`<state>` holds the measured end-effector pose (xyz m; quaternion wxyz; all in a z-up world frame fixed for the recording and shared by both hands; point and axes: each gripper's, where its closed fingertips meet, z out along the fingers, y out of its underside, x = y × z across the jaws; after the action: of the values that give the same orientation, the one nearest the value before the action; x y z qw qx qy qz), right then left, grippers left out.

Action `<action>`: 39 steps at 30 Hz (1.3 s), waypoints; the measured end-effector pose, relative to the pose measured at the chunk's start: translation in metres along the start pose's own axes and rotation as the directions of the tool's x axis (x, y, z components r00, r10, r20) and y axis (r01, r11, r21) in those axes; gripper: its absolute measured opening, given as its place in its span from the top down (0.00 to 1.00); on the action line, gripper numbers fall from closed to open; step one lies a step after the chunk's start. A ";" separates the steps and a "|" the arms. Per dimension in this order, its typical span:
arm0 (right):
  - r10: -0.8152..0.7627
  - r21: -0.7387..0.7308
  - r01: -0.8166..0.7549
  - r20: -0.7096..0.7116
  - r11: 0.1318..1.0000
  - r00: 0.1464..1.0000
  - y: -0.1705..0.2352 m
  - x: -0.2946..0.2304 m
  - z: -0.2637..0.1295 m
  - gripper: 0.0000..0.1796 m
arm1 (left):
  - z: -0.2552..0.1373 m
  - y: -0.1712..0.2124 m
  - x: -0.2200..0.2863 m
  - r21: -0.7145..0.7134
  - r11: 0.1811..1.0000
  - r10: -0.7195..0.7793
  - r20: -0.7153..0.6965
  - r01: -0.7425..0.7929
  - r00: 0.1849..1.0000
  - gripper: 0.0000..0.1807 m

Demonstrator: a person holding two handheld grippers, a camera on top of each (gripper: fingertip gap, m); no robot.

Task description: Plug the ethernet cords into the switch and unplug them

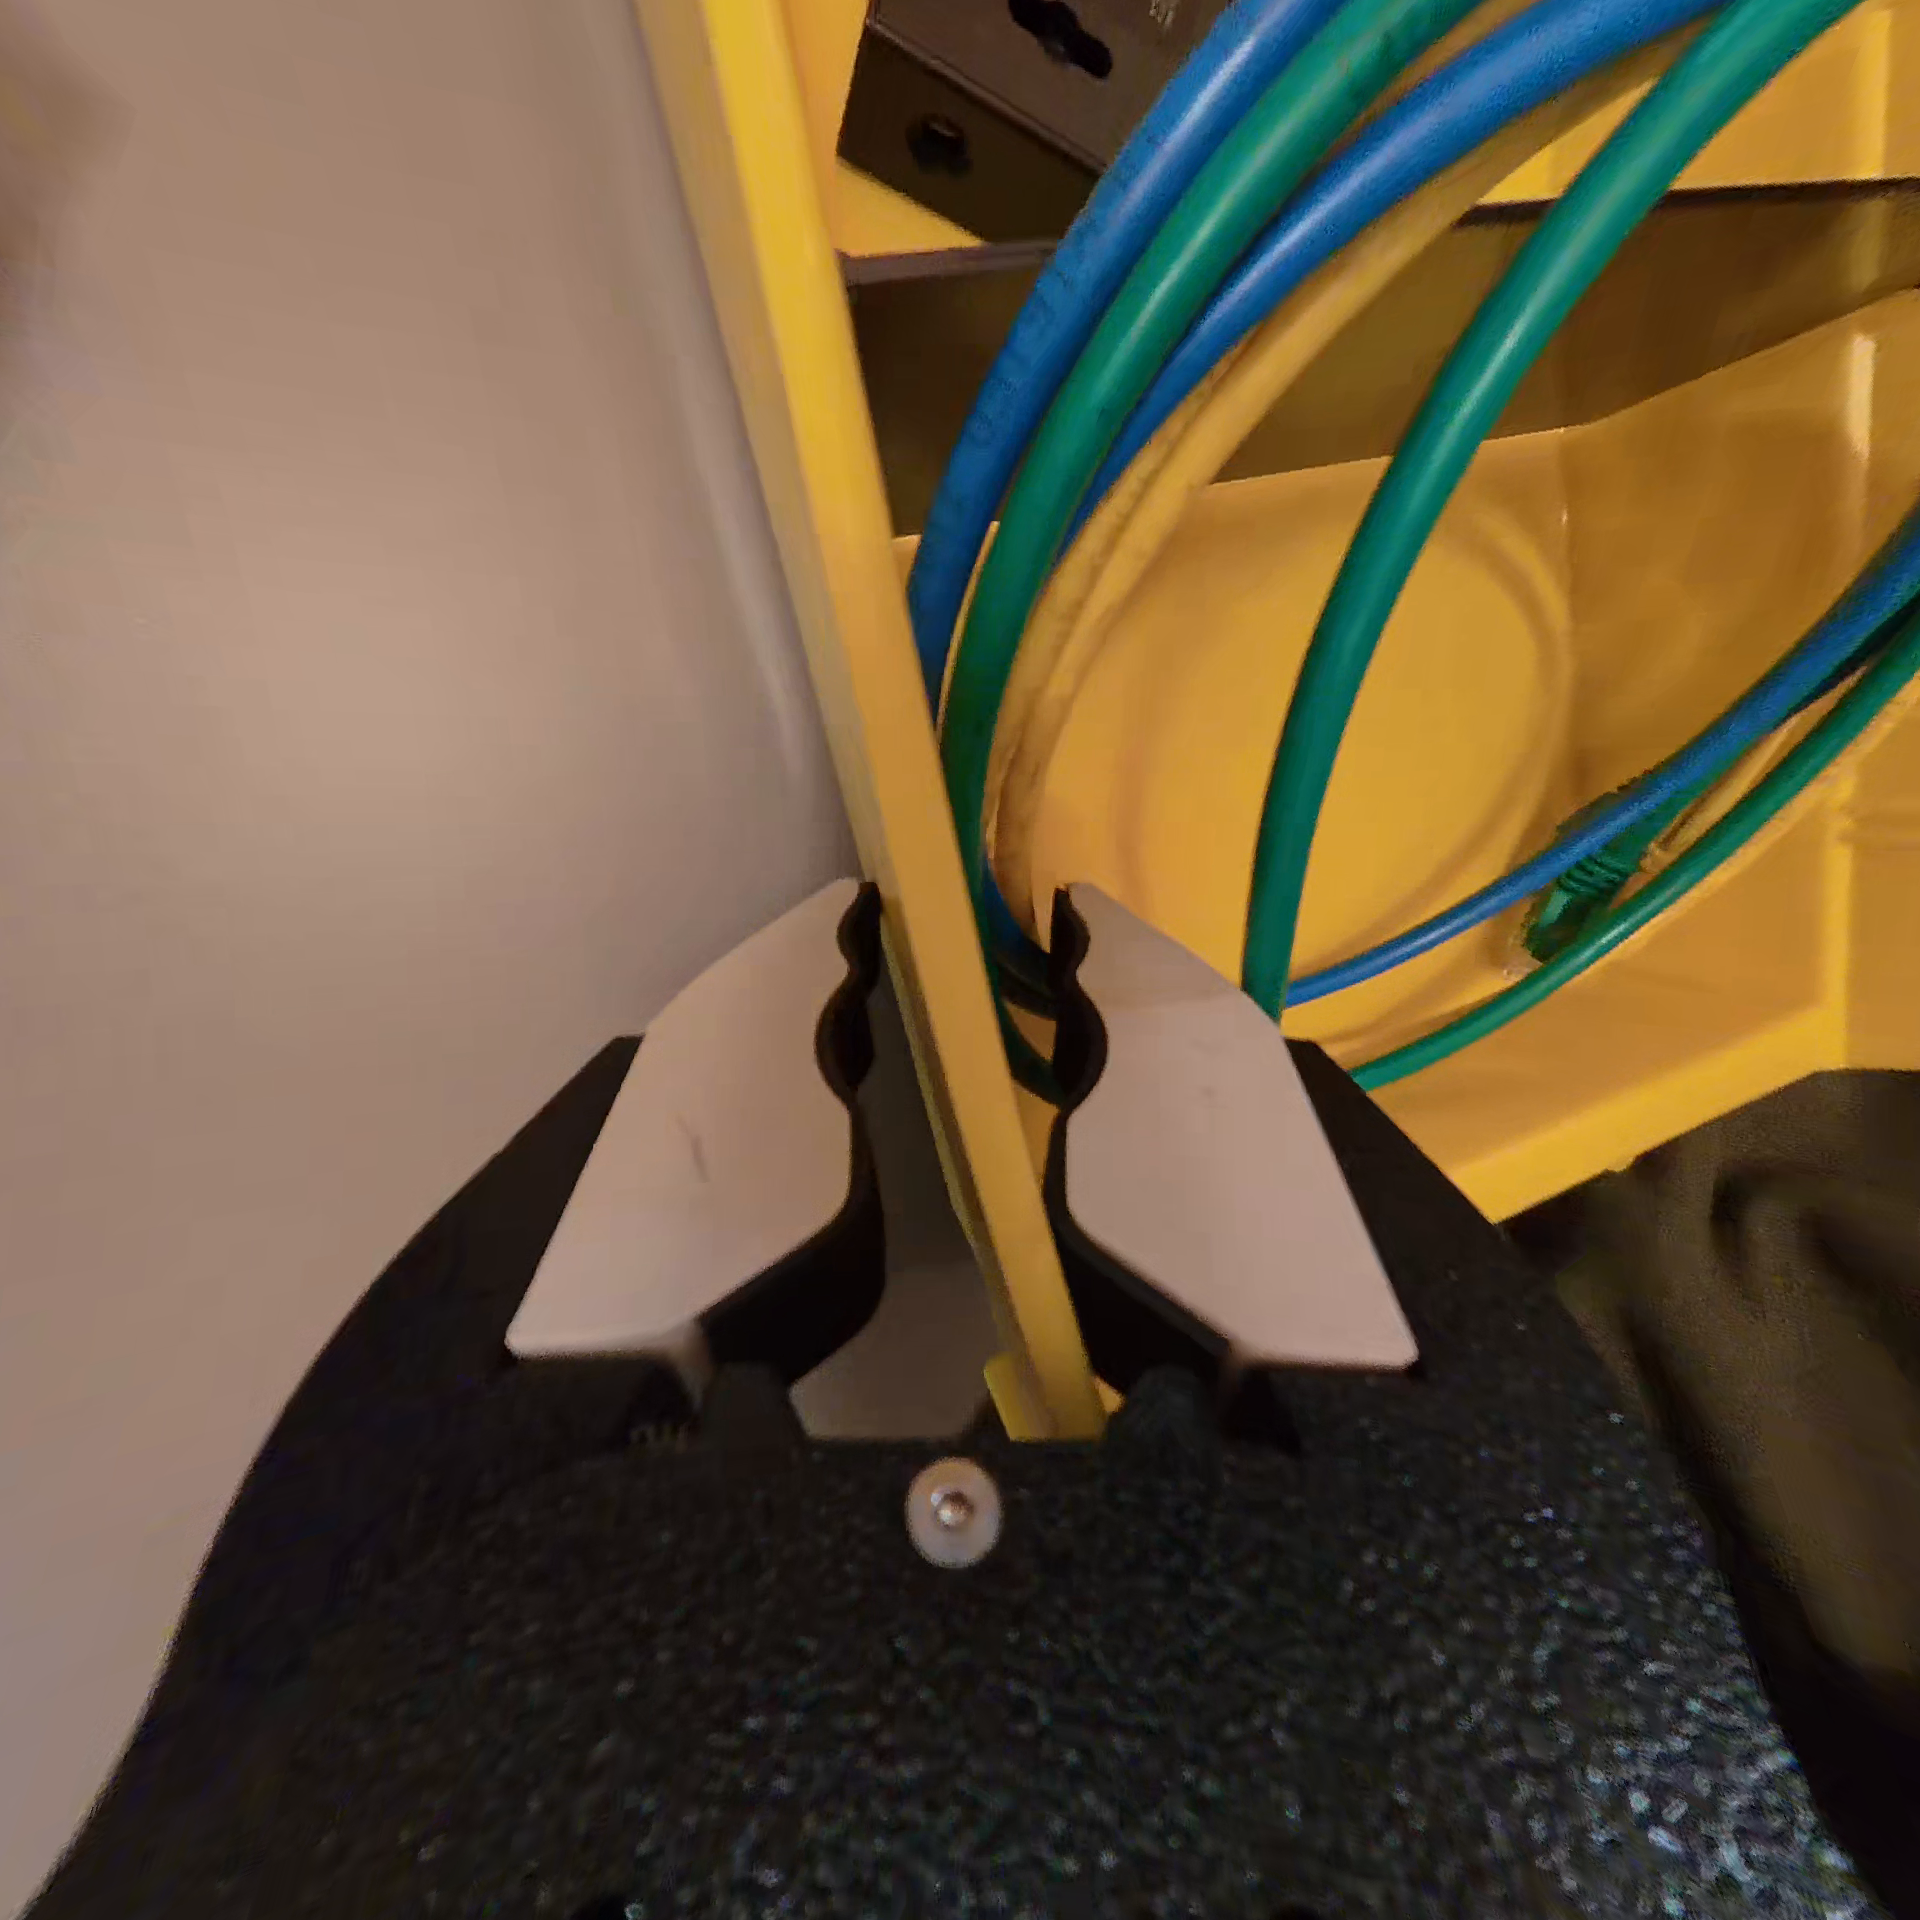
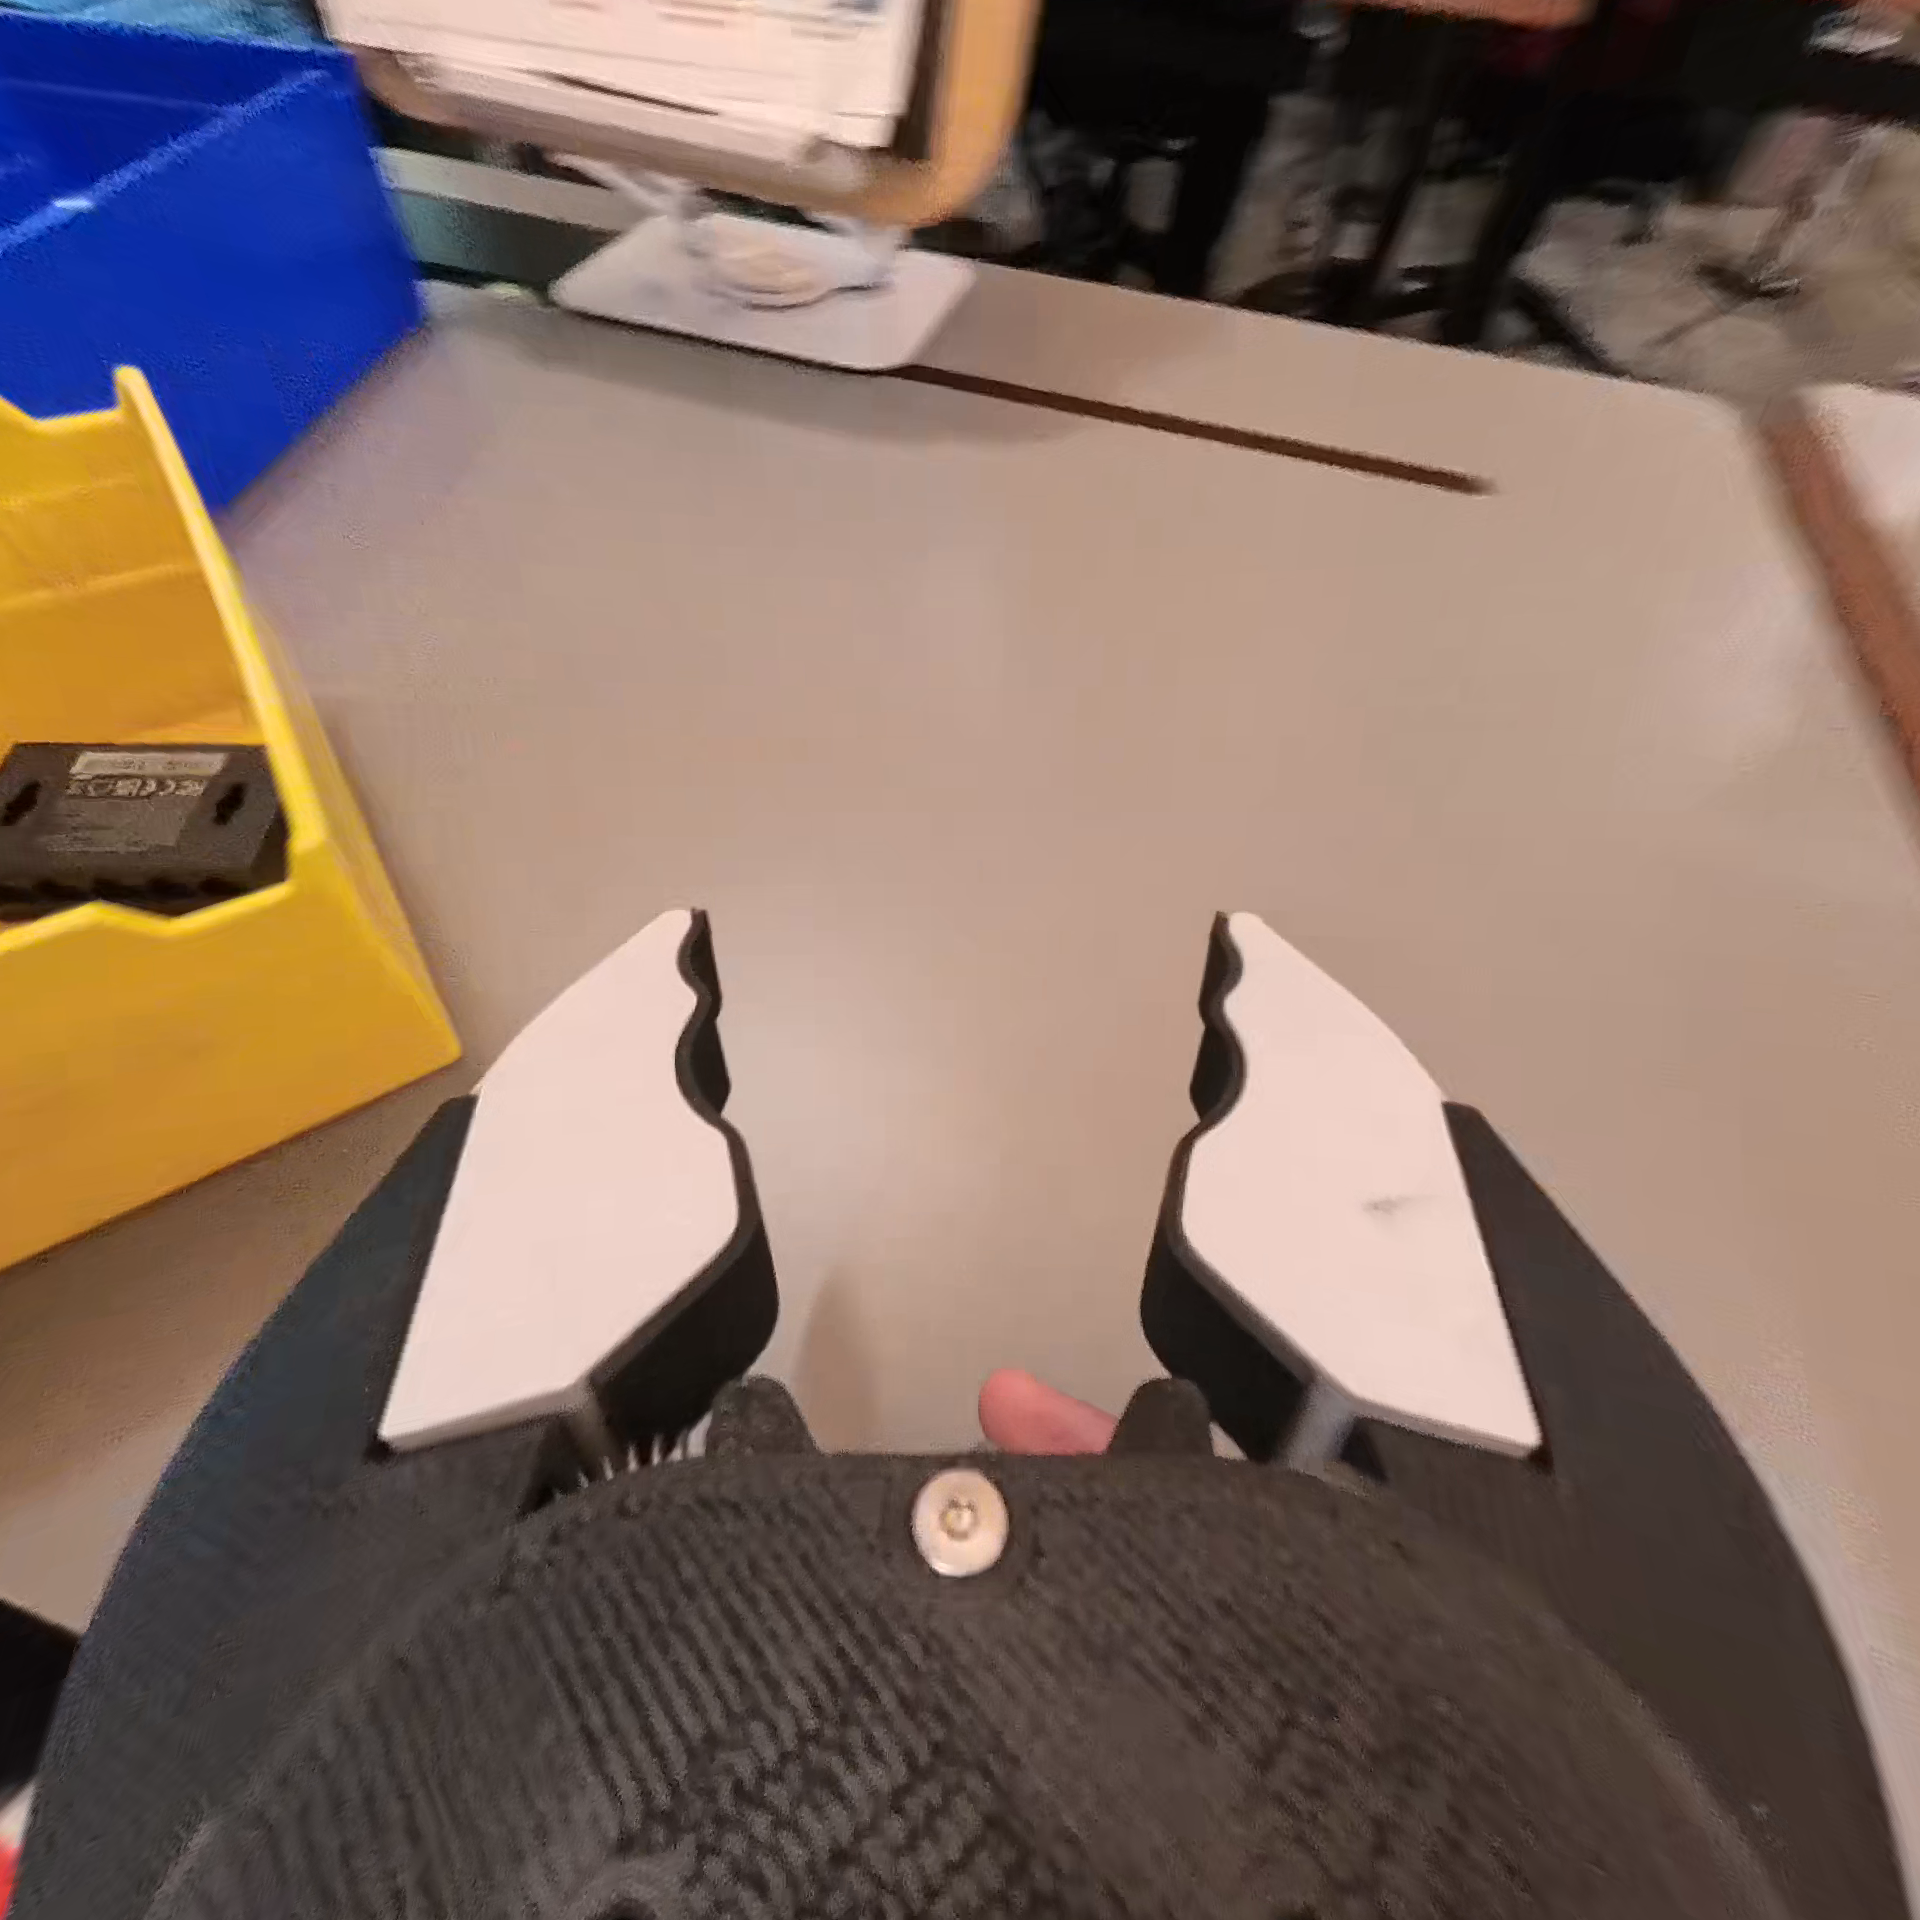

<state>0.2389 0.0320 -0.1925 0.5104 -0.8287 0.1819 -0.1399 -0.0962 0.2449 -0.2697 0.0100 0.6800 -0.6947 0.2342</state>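
The ethernet cords [image 1: 1049,499], blue and green, hang in long loops inside the yellow bin [image 1: 1455,727], running top to bottom in the left wrist view. Their lower bend dips right between the left gripper [image 1: 961,904] fingers, pressed against the right-side pad. The bin's thin yellow side wall [image 1: 831,520] runs through the same gap, lengthwise along the fingers. Jaws narrowed around wall and cords together; whether they truly pinch, I cannot tell. One green plug [image 1: 1579,894] lies loose on the bin floor to the right, pointing down-left. The black switch [image 1: 977,94] sits at the bin's far end.

Over in the right wrist view, the switch [image 2: 135,821] lies in that bin [image 2: 208,1039], underside up, long axis left to right. The right gripper [image 2: 961,920] hangs over the bare grey table [image 2: 1039,675], jaws spread wide, nothing between them. A blue bin [image 2: 187,239] stands behind.
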 end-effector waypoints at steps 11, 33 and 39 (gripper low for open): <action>-0.131 0.127 0.085 0.406 0.988 0.904 -0.104 -0.258 0.174 0.40 | -0.124 0.194 -0.065 -0.003 0.948 -0.316 0.111 0.318 0.942 0.83; -0.171 -0.057 0.184 0.178 0.981 0.969 -0.108 -0.299 0.283 0.96 | -0.153 0.284 -0.153 0.374 0.675 -0.732 0.233 0.636 0.640 0.81; -0.279 0.020 0.281 0.179 0.960 0.943 -0.114 -0.243 0.237 0.96 | -0.152 0.269 -0.163 0.394 0.662 -0.741 0.220 0.637 0.634 0.81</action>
<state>0.1381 0.3755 -0.2060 0.4972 -0.8569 0.0160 -0.1350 -0.3859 0.4406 -0.2731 -0.1247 0.9198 -0.3265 0.1781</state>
